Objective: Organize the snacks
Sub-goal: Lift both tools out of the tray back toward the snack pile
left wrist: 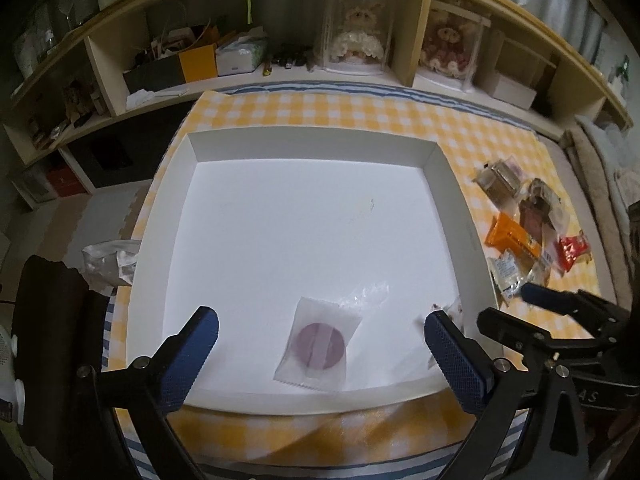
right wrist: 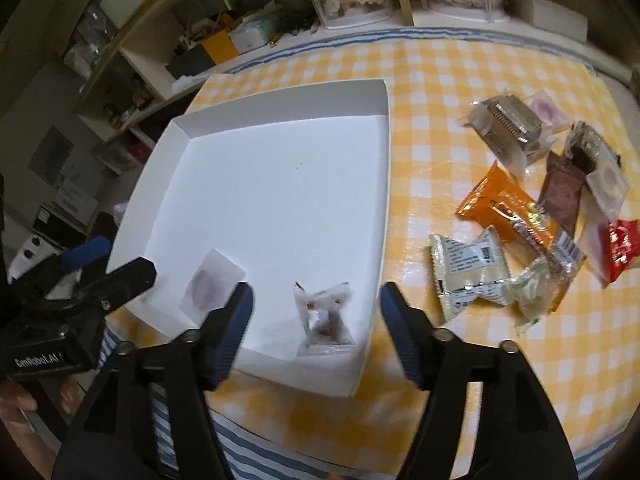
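Note:
A shallow white box lies on the yellow checked tablecloth. Inside, near its front wall, lie a clear packet with a purple round snack and a small clear packet with brown bits. My left gripper is open and empty just above the purple packet. My right gripper is open and empty over the brown packet; it also shows in the left wrist view. A pile of several wrapped snacks lies on the cloth right of the box.
Wooden shelves with boxes and two cased dolls stand behind the table. A crumpled plastic bag lies at the table's left edge. A dark chair stands at the left.

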{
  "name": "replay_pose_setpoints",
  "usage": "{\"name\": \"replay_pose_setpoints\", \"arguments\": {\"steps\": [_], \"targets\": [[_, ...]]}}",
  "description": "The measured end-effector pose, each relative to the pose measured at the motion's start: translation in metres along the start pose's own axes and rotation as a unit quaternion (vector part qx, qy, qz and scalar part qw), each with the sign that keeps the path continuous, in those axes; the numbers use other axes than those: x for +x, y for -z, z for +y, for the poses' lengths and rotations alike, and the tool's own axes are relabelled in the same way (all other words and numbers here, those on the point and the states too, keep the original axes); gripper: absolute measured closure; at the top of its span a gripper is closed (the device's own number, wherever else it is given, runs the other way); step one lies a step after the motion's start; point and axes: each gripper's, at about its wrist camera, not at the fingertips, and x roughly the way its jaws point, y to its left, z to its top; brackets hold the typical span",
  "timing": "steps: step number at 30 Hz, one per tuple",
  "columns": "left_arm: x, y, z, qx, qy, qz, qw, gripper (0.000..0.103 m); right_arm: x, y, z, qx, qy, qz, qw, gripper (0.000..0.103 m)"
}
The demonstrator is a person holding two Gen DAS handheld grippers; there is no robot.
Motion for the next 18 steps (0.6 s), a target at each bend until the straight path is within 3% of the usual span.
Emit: {"name": "replay_pose_setpoints", "arguments": {"steps": [6,18], "targets": [[-0.006,0.002,0.004,-0.001,-0.008,0.001,1.0000,0.000,-0.006,0.005,0.003,-0.016,0.029,-0.005,0.999,0.000],[-0.020,0.003,0.010,-0.003,-0.015,-0.002,0.9999,0.000,-0.022,0.009,0.003,-0.025,0.052,-0.023,0.998,0.000]]}}
